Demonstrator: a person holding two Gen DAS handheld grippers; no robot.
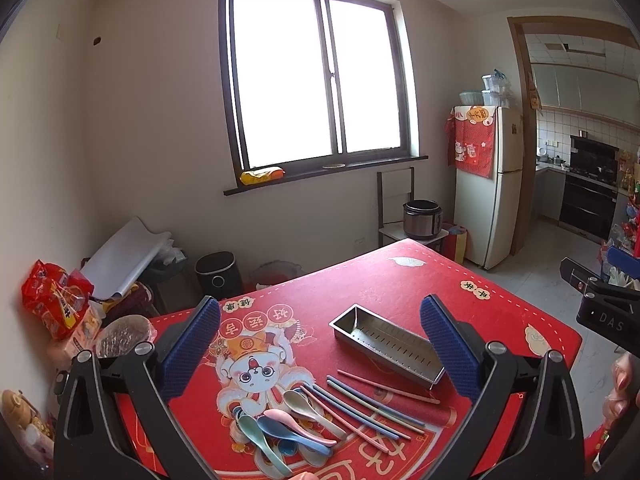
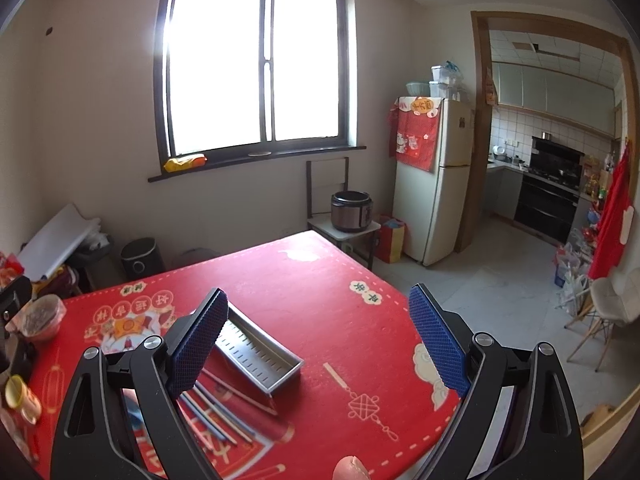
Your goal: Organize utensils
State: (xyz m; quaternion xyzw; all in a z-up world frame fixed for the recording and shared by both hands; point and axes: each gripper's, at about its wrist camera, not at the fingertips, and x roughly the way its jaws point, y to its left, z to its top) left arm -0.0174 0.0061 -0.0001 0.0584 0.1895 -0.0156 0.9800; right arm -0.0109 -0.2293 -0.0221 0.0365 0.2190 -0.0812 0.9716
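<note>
**poster1:** Left wrist view has the left gripper (image 1: 320,344) with its jaws spread wide and nothing in them, hanging over the red worktop (image 1: 400,280). Right gripper (image 2: 318,344) is the same, released and empty. Just past the left jaws: a loose fan of chopsticks (image 1: 376,408), a little pile of pastel spoons (image 1: 288,428) beside them, and the metal tray (image 1: 388,344) right behind, touching nothing as far as I can tell.

**poster2:** My guess is it's all light stuff. The chopsticks look stiff, thin and smooth, so they'll probably roll or squirt out if pinched near a tip. I'd grab mid-length, one at a time, since they lie close together.

**poster1:** And the spoons?

**poster2:** They look like plastic, glossy, probably slippery. Take the handle across its narrow sides, not the bowl. They overlap, so lifting one may drag a neighbour. The tray looks rigid, and light enough to skid if bumped.
</note>
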